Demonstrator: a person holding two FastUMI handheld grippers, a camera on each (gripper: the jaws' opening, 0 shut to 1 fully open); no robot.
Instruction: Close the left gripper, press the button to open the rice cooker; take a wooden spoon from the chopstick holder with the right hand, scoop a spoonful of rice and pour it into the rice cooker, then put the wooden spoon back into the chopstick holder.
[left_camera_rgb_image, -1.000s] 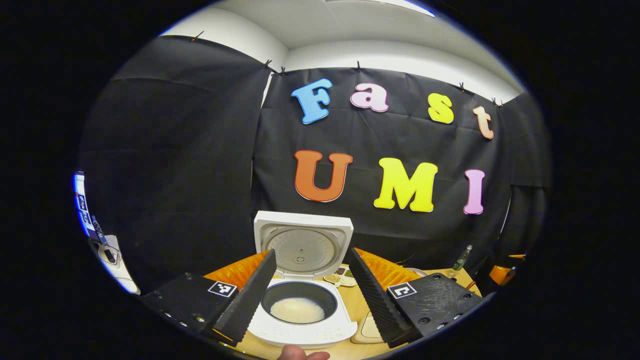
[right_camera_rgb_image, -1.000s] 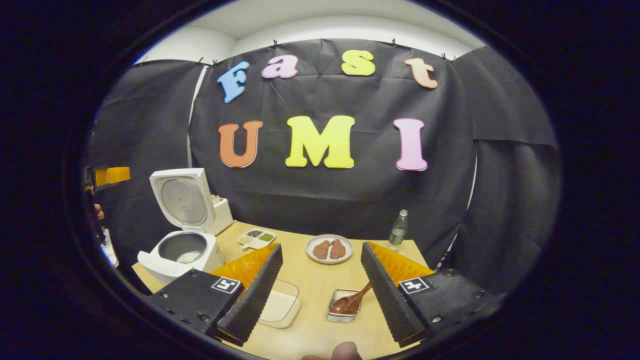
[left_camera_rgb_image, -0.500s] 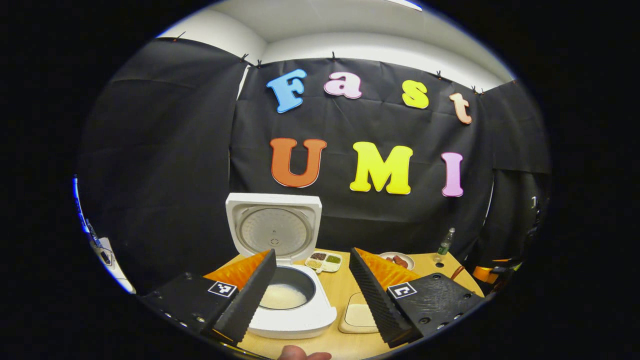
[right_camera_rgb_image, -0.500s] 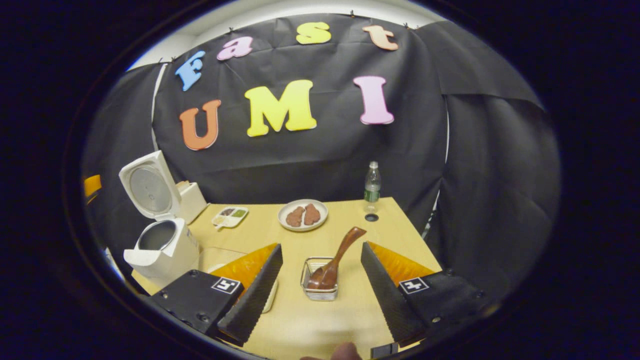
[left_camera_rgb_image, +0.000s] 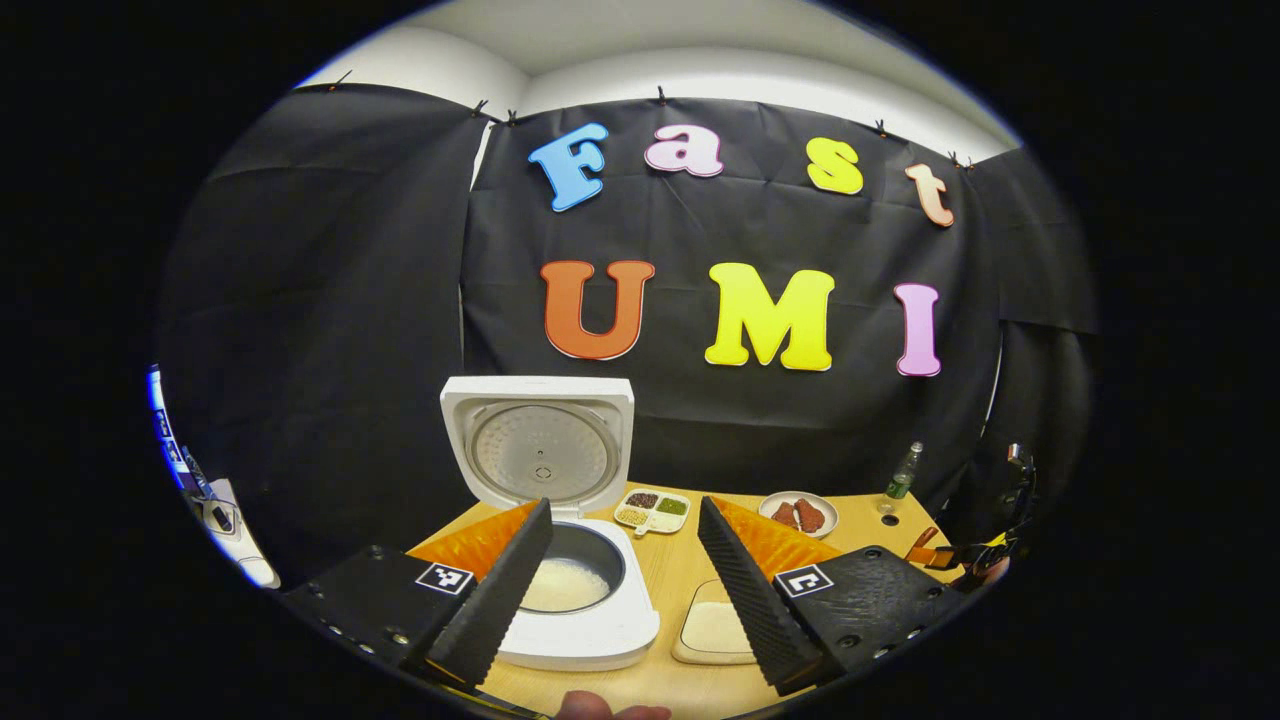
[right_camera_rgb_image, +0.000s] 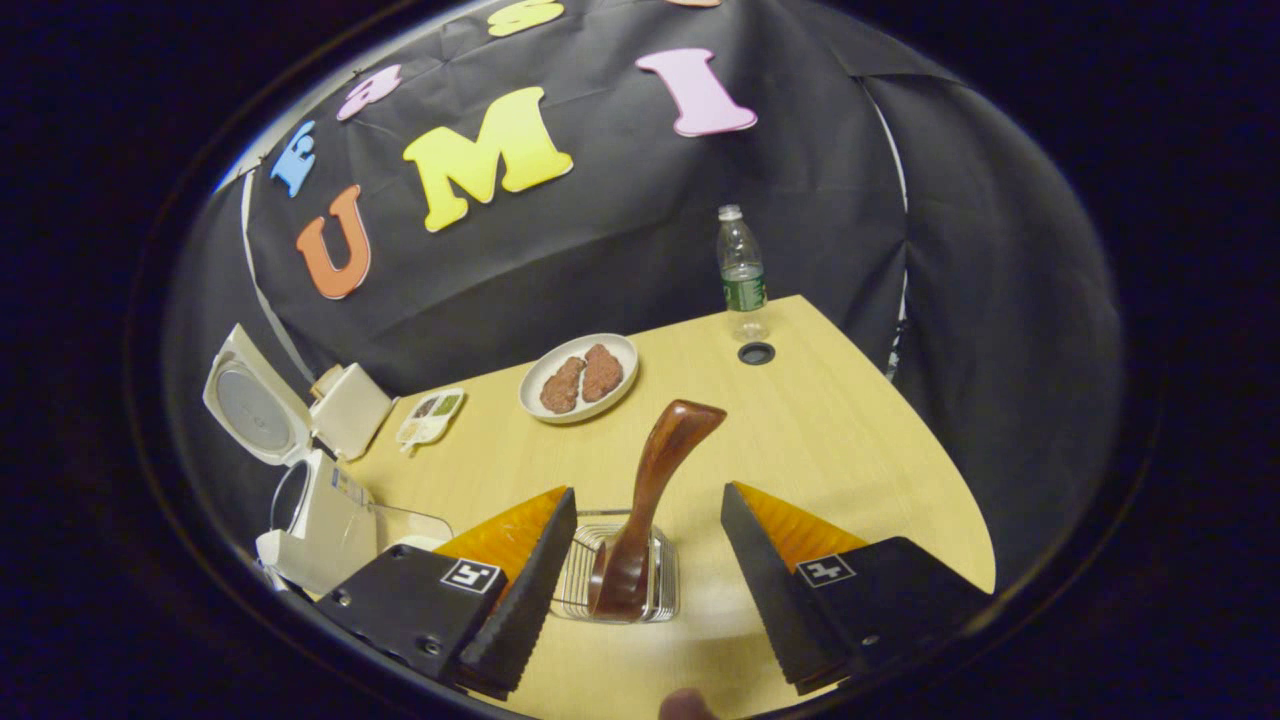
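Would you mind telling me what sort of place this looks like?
Likely a staged kitchen-task booth: black cloth wall, wooden table, open rice cooker and plate of food.

Glossy wooden spoon (right_camera_rgb_image: 650, 500), wire holder (right_camera_rgb_image: 620, 575)

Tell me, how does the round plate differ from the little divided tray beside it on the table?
The round plate is one open dish holding two brown pieces; the divided tray is split into compartments with different small fillings. The plate looks larger than the tray. The plate lies nearer the water bottle; the tray lies nearer the open rice cooker. Both are pale and rest flat on the wooden table.
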